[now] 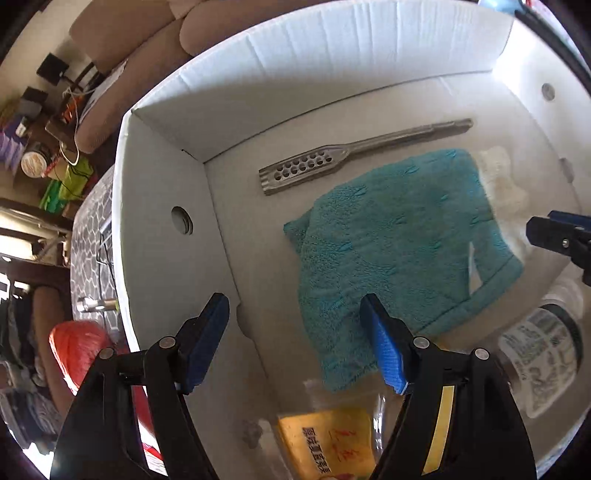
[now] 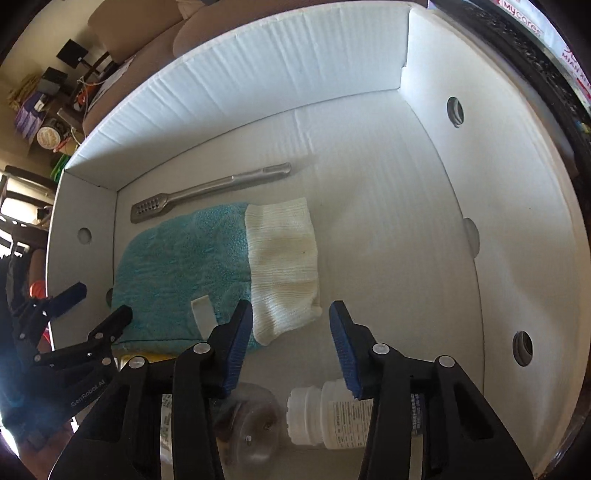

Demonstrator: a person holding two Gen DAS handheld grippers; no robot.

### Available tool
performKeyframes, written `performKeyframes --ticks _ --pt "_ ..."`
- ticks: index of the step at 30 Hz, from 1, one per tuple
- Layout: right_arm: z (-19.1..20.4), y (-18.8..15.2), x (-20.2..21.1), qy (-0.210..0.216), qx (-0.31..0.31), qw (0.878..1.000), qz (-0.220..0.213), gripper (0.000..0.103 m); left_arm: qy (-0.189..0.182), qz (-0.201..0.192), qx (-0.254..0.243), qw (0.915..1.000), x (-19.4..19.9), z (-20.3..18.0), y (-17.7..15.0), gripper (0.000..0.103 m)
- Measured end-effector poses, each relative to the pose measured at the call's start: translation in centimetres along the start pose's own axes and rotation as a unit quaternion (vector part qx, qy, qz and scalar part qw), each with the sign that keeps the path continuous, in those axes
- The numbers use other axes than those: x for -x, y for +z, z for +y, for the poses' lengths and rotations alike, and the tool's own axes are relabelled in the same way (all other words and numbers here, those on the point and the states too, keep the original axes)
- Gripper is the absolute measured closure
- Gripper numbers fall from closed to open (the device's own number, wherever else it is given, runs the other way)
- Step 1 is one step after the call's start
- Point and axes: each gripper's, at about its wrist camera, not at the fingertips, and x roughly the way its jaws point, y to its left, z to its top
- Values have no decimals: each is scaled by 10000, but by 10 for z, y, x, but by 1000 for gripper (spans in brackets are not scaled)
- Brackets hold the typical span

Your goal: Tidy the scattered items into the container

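Inside the white box [image 2: 369, 74], both the left gripper [image 1: 295, 343] and right gripper [image 2: 291, 343] hang with jaws apart, gripping nothing. At twelve o'clock of them lie the teal towel [image 2: 177, 266], cream sock [image 2: 284, 258] and metal tool [image 2: 207, 192].

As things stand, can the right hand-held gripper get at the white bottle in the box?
Probably yes: the white bottle lies uncovered just below the right hand-held gripper, whose open jaws hold nothing.

We read "GenRobot.AI" on the left gripper [image 2: 92, 306]'s black body, and "mycares" on a package [image 2: 524, 18] beyond the box.
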Motion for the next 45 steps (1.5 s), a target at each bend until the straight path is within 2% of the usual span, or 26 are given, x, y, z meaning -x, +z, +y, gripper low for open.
performKeyframes --ticks 5,8,11,13,14,16,18,20,22,26,30,35,45 --pt "8 11 -20 81 70 9996 252 65 265 101 -57 9996 -10 -5 11 32" --pt "16 19 -17 56 160 9996 236 65 282 101 -43 9995 -11 -4 12 32" --pt "22 19 -12 78 234 9996 137 63 98 -66 153 9998 4 6 5 31" --pt "19 14 -8 93 182 9997 122 59 -191 -281 304 9990 23 16 -7 27" --pt "16 11 -5 46 156 9998 106 54 -378 -390 364 9979 33 21 -15 23" --pt "12 2 6 -126 182 9997 -40 51 -645 -646 442 9948 57 30 -35 10" --pt "9 -10 22 -126 228 9994 -212 42 -900 -933 508 9903 81 38 -56 7" --pt "8 -24 41 276 224 9985 -406 29 -1101 -1238 624 9842 102 46 -79 0" --pt "14 -41 62 640 276 9955 -650 23 -1346 -1357 827 9781 114 54 -101 0" --pt "34 -79 101 465 645 9888 -1266 19 -1725 -1443 1362 9648 137 70 -146 0" --pt "49 -118 132 187 976 9802 -1713 10 -1698 -1561 1592 9599 159 80 -180 0" --pt "73 -168 165 -242 1583 9592 -2332 1 -1650 -1640 1816 9555 185 85 -217 0" --pt "86 -245 207 -112 1696 9519 -2549 0 -1547 -1834 1994 9501 232 82 -286 0"
